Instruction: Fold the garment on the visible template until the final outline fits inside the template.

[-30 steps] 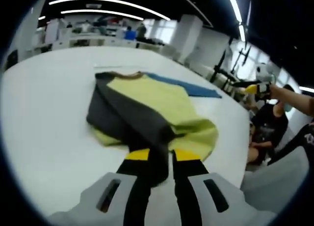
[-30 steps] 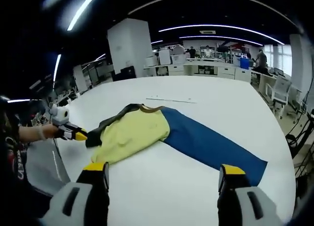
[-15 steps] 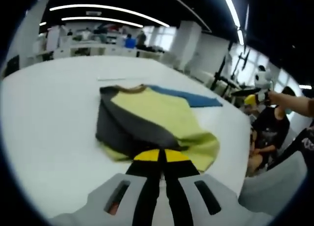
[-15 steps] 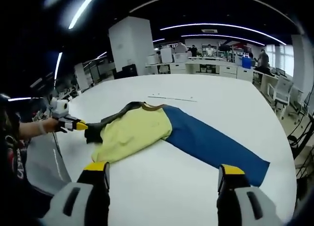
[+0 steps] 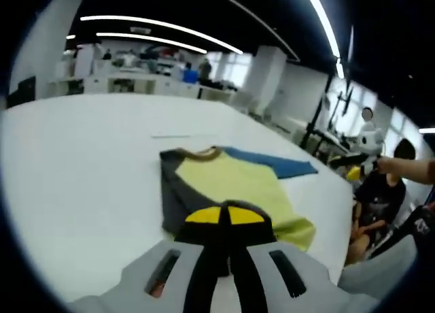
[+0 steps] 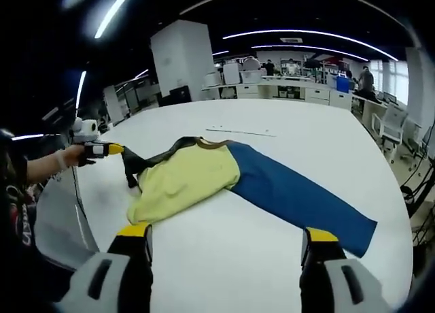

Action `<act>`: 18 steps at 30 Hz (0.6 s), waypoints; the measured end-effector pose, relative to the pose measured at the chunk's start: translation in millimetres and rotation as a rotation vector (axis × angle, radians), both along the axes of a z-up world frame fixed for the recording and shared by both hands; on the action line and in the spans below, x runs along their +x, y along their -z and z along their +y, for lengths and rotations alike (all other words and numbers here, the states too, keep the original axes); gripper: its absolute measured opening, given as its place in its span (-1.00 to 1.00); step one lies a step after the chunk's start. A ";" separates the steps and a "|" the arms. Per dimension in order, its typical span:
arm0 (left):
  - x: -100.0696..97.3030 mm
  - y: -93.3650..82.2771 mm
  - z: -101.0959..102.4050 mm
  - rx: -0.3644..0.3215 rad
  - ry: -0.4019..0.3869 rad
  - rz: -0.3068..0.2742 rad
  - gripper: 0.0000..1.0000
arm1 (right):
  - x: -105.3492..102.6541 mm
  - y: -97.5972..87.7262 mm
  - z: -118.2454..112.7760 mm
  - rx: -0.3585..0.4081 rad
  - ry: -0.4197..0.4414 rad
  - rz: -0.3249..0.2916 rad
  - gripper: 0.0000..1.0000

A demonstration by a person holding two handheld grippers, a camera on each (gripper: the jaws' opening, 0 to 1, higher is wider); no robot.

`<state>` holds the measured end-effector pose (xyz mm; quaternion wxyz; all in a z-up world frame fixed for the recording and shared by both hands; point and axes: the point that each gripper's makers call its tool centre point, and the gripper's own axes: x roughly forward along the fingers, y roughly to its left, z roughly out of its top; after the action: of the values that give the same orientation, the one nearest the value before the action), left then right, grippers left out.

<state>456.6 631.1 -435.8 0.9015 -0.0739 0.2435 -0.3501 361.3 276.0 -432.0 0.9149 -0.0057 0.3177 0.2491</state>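
Left gripper [image 5: 225, 216], shown in the left gripper view with its yellow-tipped jaws pressed together on a dark grey fold of the garment; in the right gripper view the same left gripper [image 6: 112, 149] appears at the left, level over the table edge, with the grey cloth hanging from its tips. Yellow-green and dark grey short-sleeved garment [image 5: 231, 184] lies just ahead of this gripper on the wide white table [image 5: 81, 150], its brown-trimmed neckline at the far end; the grey part is drawn up toward the jaws while the yellow-green body lies flat. Flat blue rectangular template [image 6: 299, 201] extends from under the garment [image 6: 187, 180] toward the right and near side of the right gripper view, so its long axis runs diagonally away from the left gripper. Right gripper [image 6: 226, 243] hangs above bare table on the near side of the garment, jaws spread wide and holding nothing.

The governing relation: the garment covers only the end of the template nearest the left gripper, and much of the yellow-green cloth lies beyond the blue outline on that side. By judgement, the held grey part must travel away from the left gripper, across the body and toward the blue strip, to bring the outline inside. The left gripper is nearer the work; the right stands free to pin or smooth.
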 end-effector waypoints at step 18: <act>27.3 28.6 -23.0 0.025 0.027 0.062 -1.00 | -9.1 9.1 -11.9 0.001 0.044 0.024 0.81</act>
<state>483.9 608.1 -464.4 0.8895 -0.0701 0.2767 -0.3567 352.2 264.1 -441.1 0.9162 0.0050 0.3287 0.2291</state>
